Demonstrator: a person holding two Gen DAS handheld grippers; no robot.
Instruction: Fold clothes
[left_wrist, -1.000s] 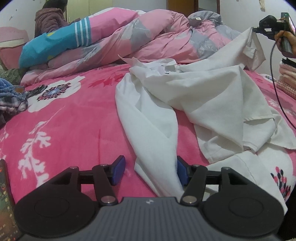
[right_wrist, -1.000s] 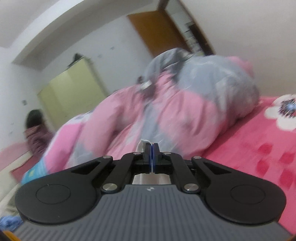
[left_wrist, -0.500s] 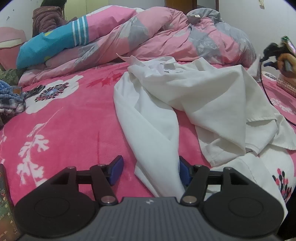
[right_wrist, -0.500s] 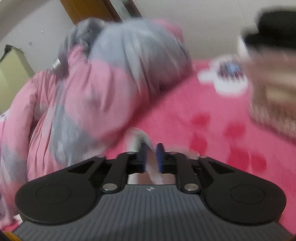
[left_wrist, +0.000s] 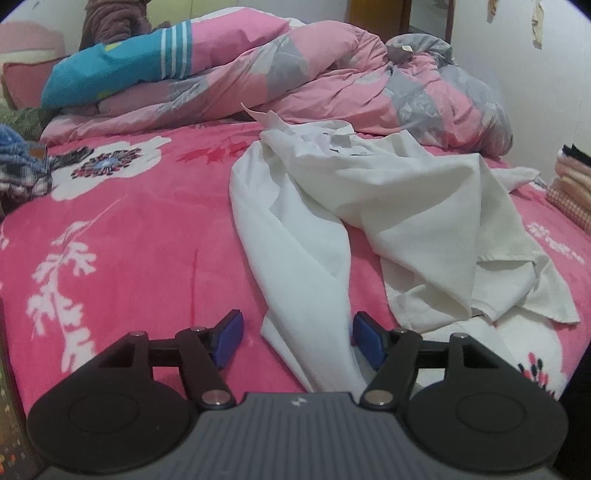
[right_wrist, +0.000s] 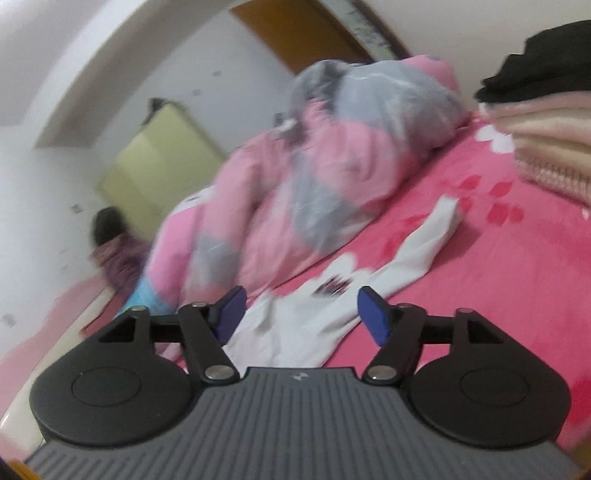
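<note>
A crumpled white shirt (left_wrist: 406, 206) lies on the pink floral bedspread (left_wrist: 129, 240). One long fold of it runs down between the blue pads of my left gripper (left_wrist: 298, 339), whose jaws are opening. The right pad stands at the cloth's edge, the left pad apart from it. In the right wrist view my right gripper (right_wrist: 302, 312) hangs over the bedspread (right_wrist: 498, 277), its jaws opening wide with nothing pinched. The shirt's sleeve (right_wrist: 424, 247) lies flat on the bed beyond it. This view is blurred by motion.
A bunched pink and grey duvet (left_wrist: 332, 74) (right_wrist: 332, 166) fills the far side of the bed. Folded clothes (left_wrist: 572, 184) (right_wrist: 546, 122) are stacked at the right edge. Plaid clothing (left_wrist: 18, 170) lies at the left edge. A person (right_wrist: 110, 240) sits at the far left.
My right gripper, shut on the shirt's raised corner a second ago, has opened and swung aside. The corner has dropped onto the bed. The left gripper's pads have spread slightly.
</note>
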